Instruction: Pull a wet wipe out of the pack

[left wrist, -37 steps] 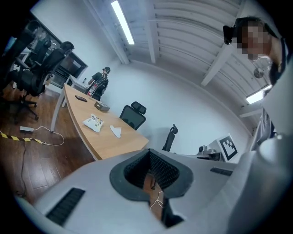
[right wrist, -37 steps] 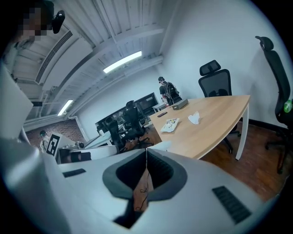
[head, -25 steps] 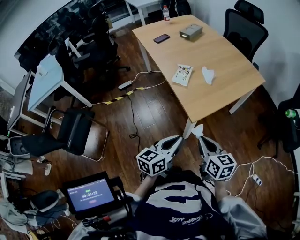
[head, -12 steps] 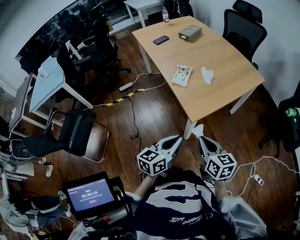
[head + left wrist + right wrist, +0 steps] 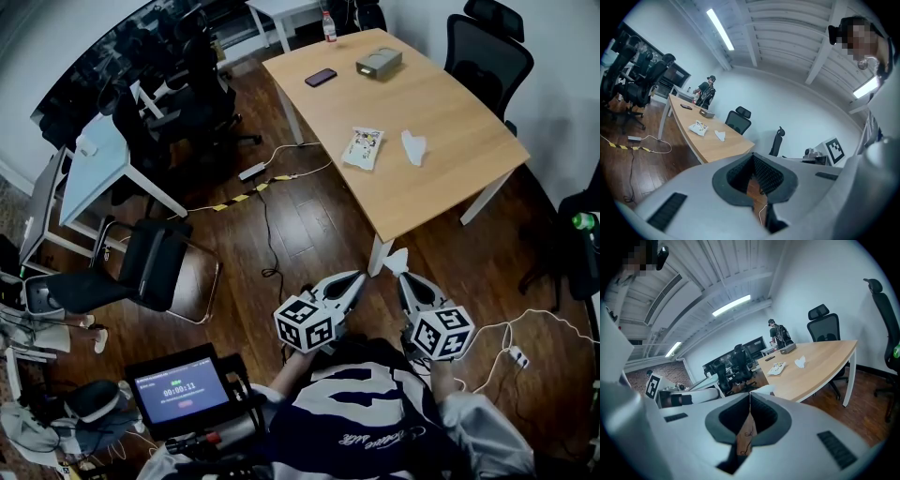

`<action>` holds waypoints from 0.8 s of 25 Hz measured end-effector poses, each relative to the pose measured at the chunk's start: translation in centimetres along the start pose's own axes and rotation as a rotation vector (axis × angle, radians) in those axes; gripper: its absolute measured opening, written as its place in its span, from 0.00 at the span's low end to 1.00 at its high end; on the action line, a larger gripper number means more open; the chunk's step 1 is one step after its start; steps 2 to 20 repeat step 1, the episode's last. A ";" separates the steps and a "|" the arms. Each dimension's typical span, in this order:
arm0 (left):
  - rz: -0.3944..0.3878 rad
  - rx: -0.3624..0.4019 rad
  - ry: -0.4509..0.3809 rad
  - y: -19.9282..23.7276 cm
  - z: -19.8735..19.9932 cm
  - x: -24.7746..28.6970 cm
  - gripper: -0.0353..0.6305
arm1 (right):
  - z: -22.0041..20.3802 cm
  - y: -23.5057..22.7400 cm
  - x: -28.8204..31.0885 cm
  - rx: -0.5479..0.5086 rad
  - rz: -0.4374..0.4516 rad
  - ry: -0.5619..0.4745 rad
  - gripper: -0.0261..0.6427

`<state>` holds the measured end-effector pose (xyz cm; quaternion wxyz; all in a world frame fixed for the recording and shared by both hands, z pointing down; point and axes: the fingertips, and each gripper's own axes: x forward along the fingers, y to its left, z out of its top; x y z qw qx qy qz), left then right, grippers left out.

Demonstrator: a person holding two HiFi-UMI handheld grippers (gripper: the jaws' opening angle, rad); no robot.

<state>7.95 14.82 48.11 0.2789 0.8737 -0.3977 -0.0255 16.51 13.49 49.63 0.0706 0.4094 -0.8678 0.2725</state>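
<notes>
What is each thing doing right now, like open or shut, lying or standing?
Left gripper: shut, empty.
Right gripper: shut, empty.
Wet wipe pack: lying flat on the table, far from both grippers.
Loose wipe: crumpled, beside the pack, not touching it.
Phone: lying flat, screen dark.
Bottle: standing upright.
Small screen: lit.

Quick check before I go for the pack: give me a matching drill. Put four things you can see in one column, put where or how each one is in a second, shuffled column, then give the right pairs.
Things
1. wet wipe pack
2. loose white wipe
3. phone
4. left gripper

Place or state
A. dark, lying flat at the far end of the table, next to the grey box
B. jaws together with nothing between them, held over the floor
C. crumpled, just right of the pack in the head view
D. mid table, near its left edge in the head view

Pairs: 1-D, 2-C, 3-A, 4-B
</notes>
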 end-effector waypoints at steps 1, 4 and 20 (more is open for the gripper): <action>0.000 -0.002 0.000 0.0 0.0 0.0 0.06 | 0.0 -0.1 0.0 0.000 -0.001 0.001 0.04; 0.000 -0.002 0.000 0.0 0.0 0.0 0.06 | 0.0 -0.1 0.0 0.000 -0.001 0.001 0.04; 0.000 -0.002 0.000 0.0 0.0 0.0 0.06 | 0.0 -0.1 0.0 0.000 -0.001 0.001 0.04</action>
